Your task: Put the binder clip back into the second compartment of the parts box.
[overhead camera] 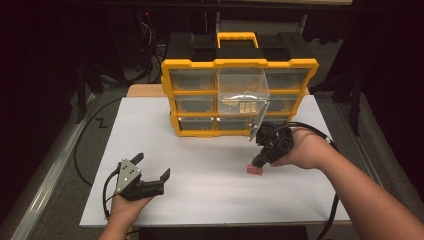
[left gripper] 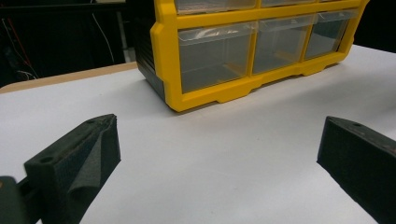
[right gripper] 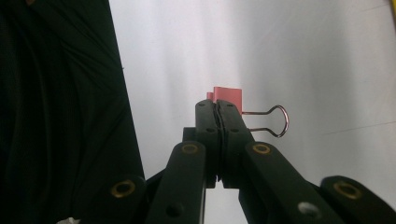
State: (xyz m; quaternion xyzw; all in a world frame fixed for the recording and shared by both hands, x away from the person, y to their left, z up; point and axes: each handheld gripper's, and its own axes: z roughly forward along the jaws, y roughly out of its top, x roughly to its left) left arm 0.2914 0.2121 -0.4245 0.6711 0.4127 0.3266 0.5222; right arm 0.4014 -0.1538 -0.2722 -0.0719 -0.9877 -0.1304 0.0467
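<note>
Binder clip [right gripper: 227,97] pinched at right jaws' tips.

The clip [right gripper: 228,98] is a small red binder clip with a folded body and thin wire handles. In the right gripper view it sits at the very tip of the right claw [right gripper: 217,106], whose jaws are pressed together on it: the red body pokes out just past the fingertips, and one wire loop juts sideways to the right of the jaws, level with their ends. In the high view the clip [overhead camera: 253,171] shows as a red block right under the claw's tip [overhead camera: 258,164], close above the white table surface; whether it touches that surface cannot be told.
</note>
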